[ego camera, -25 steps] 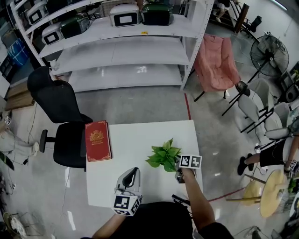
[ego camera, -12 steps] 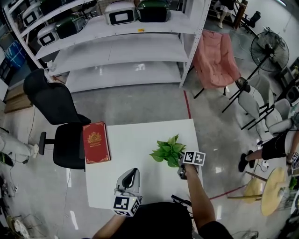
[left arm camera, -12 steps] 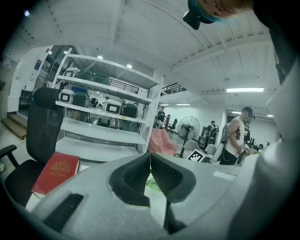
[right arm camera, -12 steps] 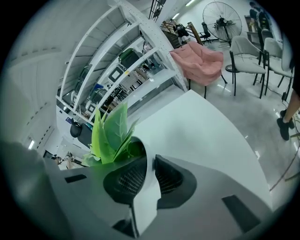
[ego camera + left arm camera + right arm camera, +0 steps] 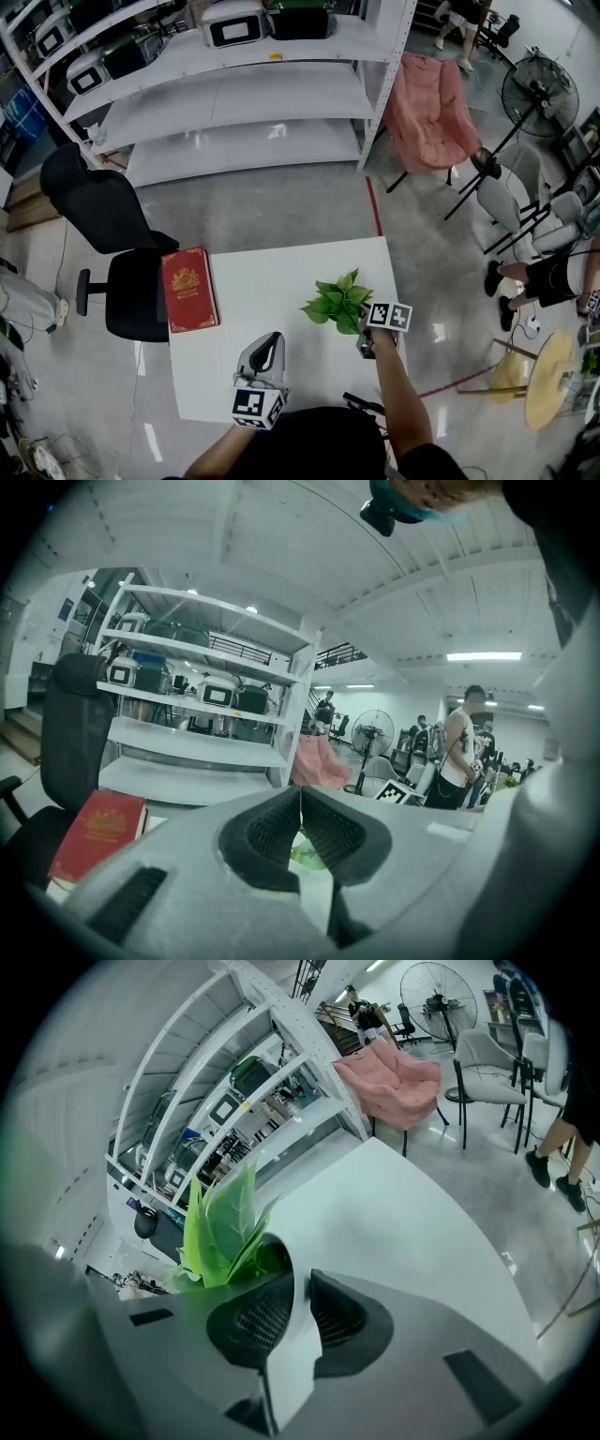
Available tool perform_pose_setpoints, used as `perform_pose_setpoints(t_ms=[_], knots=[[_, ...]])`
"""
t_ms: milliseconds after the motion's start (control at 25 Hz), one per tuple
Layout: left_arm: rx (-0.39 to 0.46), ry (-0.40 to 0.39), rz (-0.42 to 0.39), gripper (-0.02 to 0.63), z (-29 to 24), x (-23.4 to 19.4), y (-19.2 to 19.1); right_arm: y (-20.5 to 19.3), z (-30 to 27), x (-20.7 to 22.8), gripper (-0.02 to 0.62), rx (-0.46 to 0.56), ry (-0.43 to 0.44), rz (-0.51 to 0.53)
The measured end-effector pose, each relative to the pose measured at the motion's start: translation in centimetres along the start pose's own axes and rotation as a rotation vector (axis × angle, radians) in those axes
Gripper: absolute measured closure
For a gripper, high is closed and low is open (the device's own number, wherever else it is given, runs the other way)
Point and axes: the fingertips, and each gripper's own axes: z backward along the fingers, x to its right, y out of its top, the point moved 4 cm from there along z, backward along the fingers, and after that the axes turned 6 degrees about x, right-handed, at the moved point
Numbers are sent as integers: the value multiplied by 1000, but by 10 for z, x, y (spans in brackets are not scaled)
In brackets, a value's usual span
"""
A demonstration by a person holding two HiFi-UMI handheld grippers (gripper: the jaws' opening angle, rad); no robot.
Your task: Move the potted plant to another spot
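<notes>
Potted plant (image 5: 336, 302) at the white table's (image 5: 272, 277) right side, pot rim clamped in right gripper (image 5: 298, 1312) on its near-right; left gripper (image 5: 300, 803) closed empty, near-left, apart.

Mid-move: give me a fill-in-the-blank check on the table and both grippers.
The book on the white table is ___.
The right gripper is clamped on the rim of the ___.
The left gripper, jaws together, holds ___.
Missing words: red; potted plant; nothing.
</notes>
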Motion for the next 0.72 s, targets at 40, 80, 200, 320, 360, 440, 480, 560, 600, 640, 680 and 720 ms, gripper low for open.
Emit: perform_pose_setpoints(t_ms=[40,80,200,320,360,440,480,560,600,640,680,720], knots=[[2,-8,-5,586,-3,1,0,0,-1,1,540,1,1,-4],[5,-16,-10,586,-7,2,-1,0,-1,1,540,1,2,-10],[5,-39,-27,588,-17,6,-2,2,-1,2,540,1,4,-21],[-1,-59,-36,588,-28,9,-3,2,-1,1,540,-6,4,-28],[-2,-68,-36,586,-32,10,-3,2,-1,1,539,-8,4,-32],[-2,-85,-33,588,-40,14,-2,3,-1,2,538,-9,3,-38],[-1,-93,-32,586,-43,16,-2,3,-1,2,539,-9,3,-39],[1,-105,-30,587,-48,20,-1,3,-1,2,538,-9,3,-41],[2,-110,-29,587,-50,22,-1,3,-1,2,538,-11,3,-42],[2,-113,-27,586,-51,23,-2,2,-2,2,538,-13,4,-44],[2,-115,-25,586,-52,24,-3,1,-2,2,538,-14,6,-46],[2,-118,-24,586,-52,26,-4,0,-2,2,538,-15,7,-46]])
